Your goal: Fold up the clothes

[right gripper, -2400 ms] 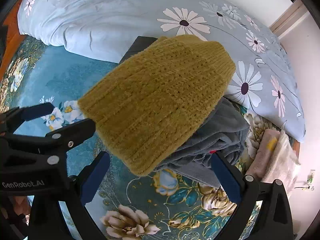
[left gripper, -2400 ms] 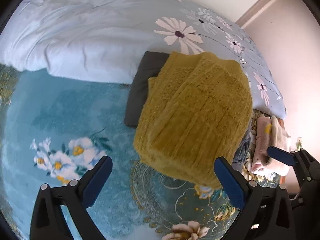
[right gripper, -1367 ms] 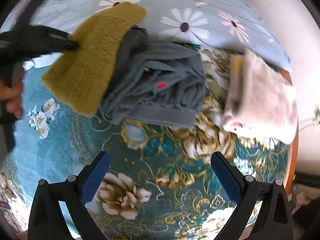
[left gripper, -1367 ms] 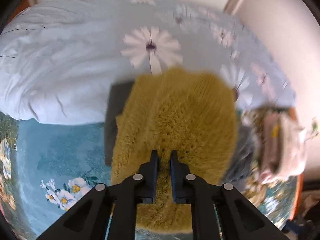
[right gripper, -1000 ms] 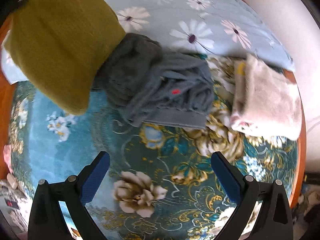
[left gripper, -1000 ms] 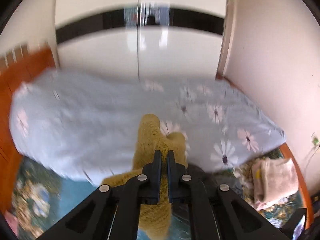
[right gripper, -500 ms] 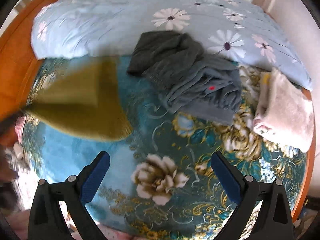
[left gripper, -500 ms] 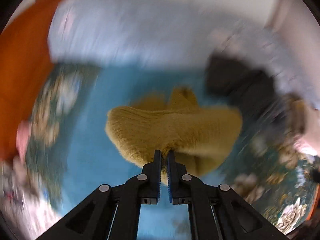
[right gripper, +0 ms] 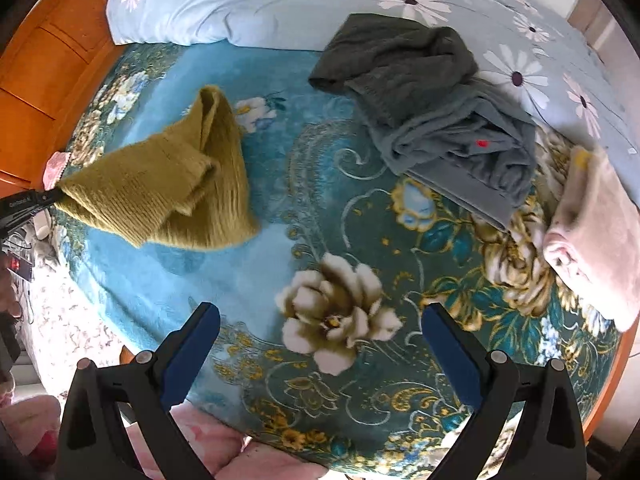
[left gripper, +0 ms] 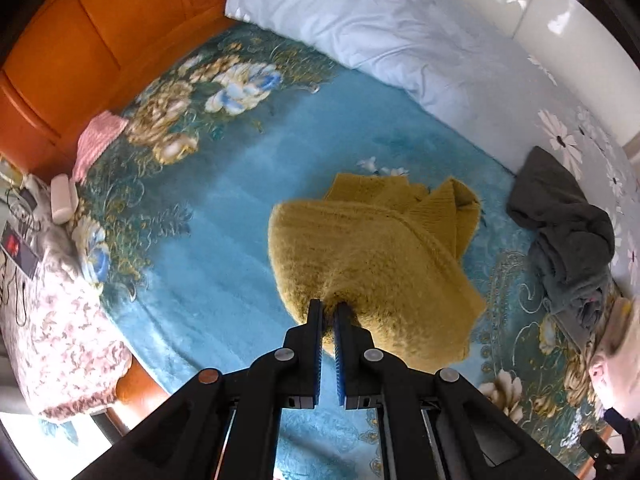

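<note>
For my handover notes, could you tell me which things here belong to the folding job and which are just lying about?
Job: mustard sweater pinched in left gripper; grey clothes pile; open right gripper.
Lying about: pale duvet, pink folded towel, floral blanket.

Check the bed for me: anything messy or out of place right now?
The grey clothes lie in a crumpled heap against the floral duvet, unfolded. The mustard sweater hangs bunched from the shut left gripper, partly draped on the blanket. Nothing looks spilled or damaged.
</note>
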### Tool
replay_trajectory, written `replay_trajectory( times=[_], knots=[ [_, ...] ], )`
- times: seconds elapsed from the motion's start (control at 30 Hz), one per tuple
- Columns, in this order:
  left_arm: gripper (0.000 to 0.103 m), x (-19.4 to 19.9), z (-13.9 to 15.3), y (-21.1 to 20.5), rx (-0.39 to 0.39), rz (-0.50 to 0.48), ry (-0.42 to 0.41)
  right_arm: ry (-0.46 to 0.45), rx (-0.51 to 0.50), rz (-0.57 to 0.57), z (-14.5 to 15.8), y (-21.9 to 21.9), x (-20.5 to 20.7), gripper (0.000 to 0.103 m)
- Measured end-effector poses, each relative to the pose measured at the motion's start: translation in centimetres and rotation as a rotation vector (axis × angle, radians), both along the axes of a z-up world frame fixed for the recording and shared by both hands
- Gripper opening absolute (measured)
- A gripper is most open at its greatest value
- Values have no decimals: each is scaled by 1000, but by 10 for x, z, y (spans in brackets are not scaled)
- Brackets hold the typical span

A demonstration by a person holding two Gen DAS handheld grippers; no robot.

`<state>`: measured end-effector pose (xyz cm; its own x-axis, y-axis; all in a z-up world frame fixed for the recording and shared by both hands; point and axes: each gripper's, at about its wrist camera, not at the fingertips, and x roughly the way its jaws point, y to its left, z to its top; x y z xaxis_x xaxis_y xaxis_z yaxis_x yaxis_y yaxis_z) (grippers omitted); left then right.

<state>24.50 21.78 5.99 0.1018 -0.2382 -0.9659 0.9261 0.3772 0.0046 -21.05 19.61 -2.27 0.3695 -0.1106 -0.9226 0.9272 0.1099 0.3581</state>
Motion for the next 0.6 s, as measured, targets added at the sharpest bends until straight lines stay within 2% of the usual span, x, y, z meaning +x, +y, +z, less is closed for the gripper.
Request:
replay_trajectory(
  times=[0.17,0.3,0.33,0.4,0.43,0.57,0.6],
  knots=[
    [9,20,-18,5,35,58,126,26,-39,37,13,-16,19,101],
    [10,48,-19,-12,27,70,222,52,-30,15,14,-32,33,101],
    [13,56,-18,-19,16,66,232,57,-25,10,13,-35,36,101],
    [32,78,-16,-38,-2,50,249,72,-4,-13,11,-44,49,101],
    [37,87,-16,-46,-6,45,255,73,6,-28,10,-49,57,101],
    [42,126,-26,-76,11,32,276,43,38,-93,10,-75,95,101],
    [46,135,-32,-82,24,35,279,22,37,-106,10,-83,108,101]
  ],
)
